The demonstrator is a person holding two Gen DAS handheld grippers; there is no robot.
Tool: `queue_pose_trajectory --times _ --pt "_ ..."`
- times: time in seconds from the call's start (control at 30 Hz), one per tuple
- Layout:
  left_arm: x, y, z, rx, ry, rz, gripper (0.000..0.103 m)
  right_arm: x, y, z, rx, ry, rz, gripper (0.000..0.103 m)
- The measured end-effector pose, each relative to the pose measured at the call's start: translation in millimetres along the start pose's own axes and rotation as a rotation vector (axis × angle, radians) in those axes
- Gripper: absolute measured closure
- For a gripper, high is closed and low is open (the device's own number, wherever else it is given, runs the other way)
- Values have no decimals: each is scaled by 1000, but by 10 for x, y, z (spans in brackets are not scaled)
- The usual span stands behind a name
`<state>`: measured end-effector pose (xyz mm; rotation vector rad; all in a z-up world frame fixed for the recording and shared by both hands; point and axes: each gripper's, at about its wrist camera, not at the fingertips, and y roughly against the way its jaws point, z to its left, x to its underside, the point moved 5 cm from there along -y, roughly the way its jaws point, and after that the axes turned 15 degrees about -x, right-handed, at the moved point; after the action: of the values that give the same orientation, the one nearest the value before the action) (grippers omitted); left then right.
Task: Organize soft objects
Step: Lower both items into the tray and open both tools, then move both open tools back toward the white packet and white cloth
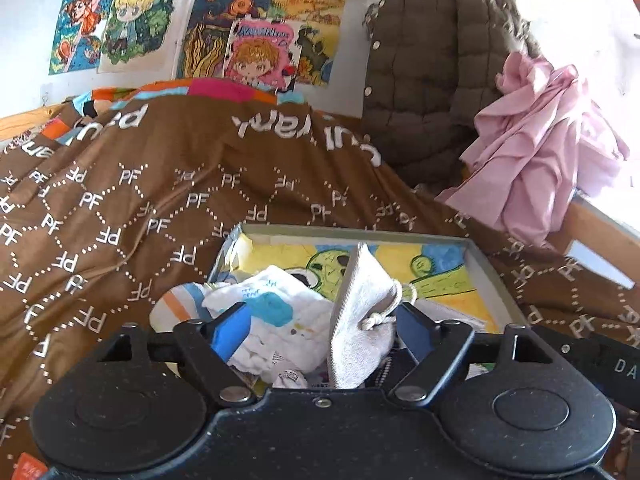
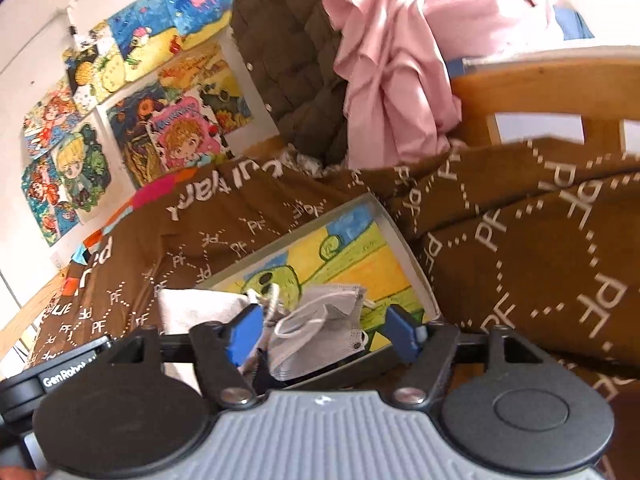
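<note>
So the soft stuff is all piled in a shallow box [image 1: 486,276] whose bottom is lined with a yellow-and-green cartoon drawing, and the box is parked on a brown blanket [image 1: 132,208] printed with white "PF" letters. A grey drawstring pouch [image 1: 362,304] is seen standing up on edge in the box, right between the spread fingers of the left gripper [image 1: 322,330]; contact with either pad can't be made out, so nothing is counted as gripped there. A white cloth with blue blotches [image 1: 276,312] is bunched just beside the pouch, on its left.

From the right wrist view, a grey face mask [image 2: 320,332] with white ear loops is found crumpled between the wide-apart fingers of the right gripper [image 2: 324,334], not pinched by them as far as can be told.

Further back, a brown quilted jacket [image 1: 432,80] and a pink garment [image 1: 540,144] are draped over a wooden bed frame [image 2: 540,84], with cartoon posters [image 1: 256,44] stuck on the wall.
</note>
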<state>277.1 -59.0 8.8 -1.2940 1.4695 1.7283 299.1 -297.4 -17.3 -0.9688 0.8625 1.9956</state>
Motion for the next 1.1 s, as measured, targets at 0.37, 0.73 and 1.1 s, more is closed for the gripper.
queue_pose_trajectory --times 0.37,0.73,1.1 --pt "-25 764 243 52 38 -63 4 -36 615 539 0 225 -26 6" --pt "163 1347 667 81 50 -115 1 189 1105 1018 -17 377 -42 0" --pt "373 1705 1165 69 9 -126 1 472 1410 1319 -25 391 19 0"
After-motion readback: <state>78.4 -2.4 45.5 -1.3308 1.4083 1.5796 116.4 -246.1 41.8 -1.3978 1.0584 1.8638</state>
